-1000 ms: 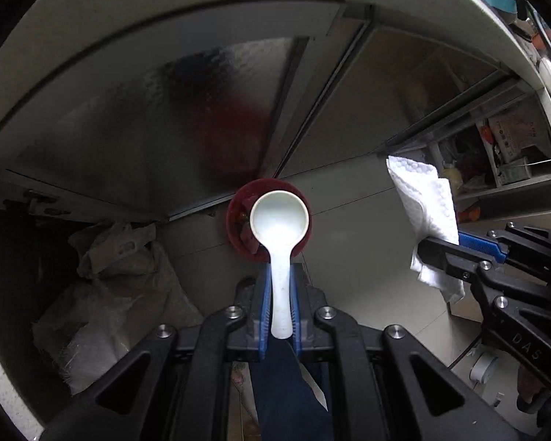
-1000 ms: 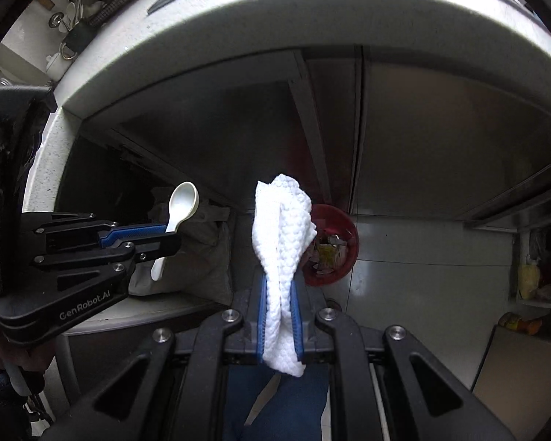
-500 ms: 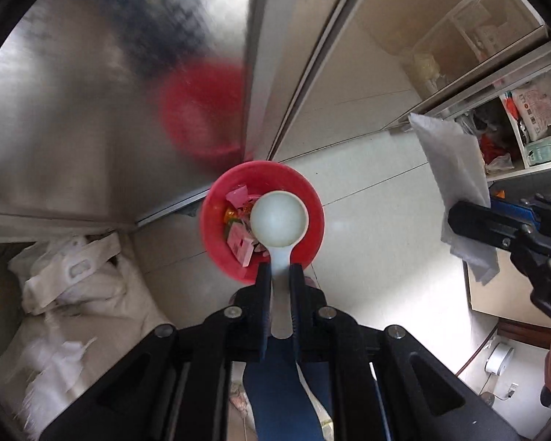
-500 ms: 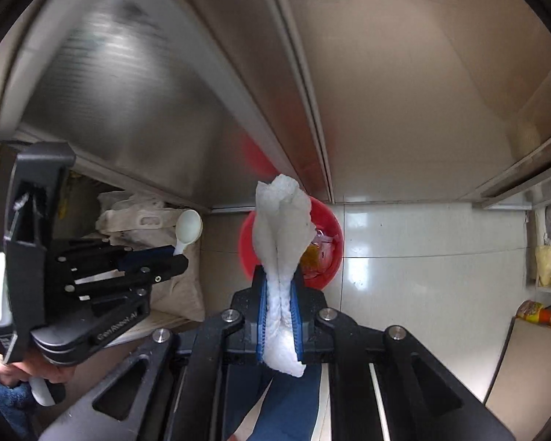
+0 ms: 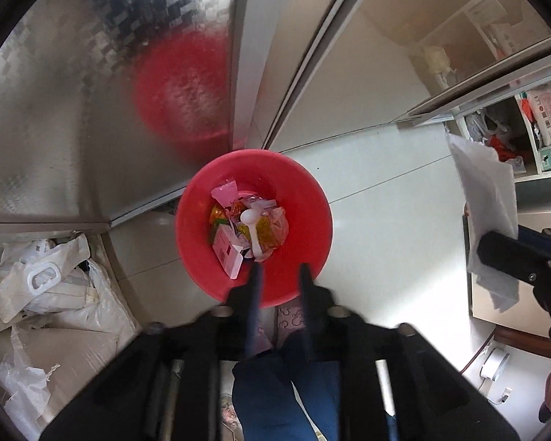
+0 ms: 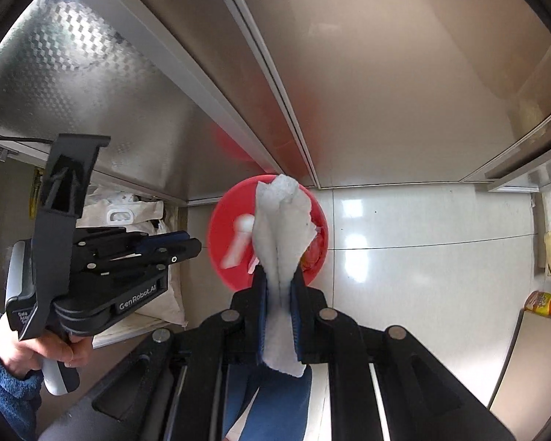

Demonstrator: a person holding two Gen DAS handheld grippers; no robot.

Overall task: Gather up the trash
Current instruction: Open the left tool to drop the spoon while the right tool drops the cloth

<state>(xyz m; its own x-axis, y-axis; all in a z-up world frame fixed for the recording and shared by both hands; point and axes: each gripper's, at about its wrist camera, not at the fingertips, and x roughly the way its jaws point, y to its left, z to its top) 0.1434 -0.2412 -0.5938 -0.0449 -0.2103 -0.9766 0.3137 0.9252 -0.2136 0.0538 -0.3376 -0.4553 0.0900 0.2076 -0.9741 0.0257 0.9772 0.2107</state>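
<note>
Left gripper (image 5: pixel 278 275) jaws just opening, nothing between; white spoon (image 5: pixel 251 229) below, on wrappers inside red bin (image 5: pixel 305 198). Right gripper (image 6: pixel 279 279) clamped on paper towel (image 6: pixel 281 220), above bin.

The black left gripper (image 5: pixel 278 275) is smeared by motion in its own view, its fingertips soft-edged. In the right wrist view the small white plastic spoon (image 6: pixel 238 240) is a blur inside the round red plastic bin (image 6: pixel 220 242), and the crumpled white paper towel (image 6: pixel 281 242) hides the bin's middle and its litter.
</note>
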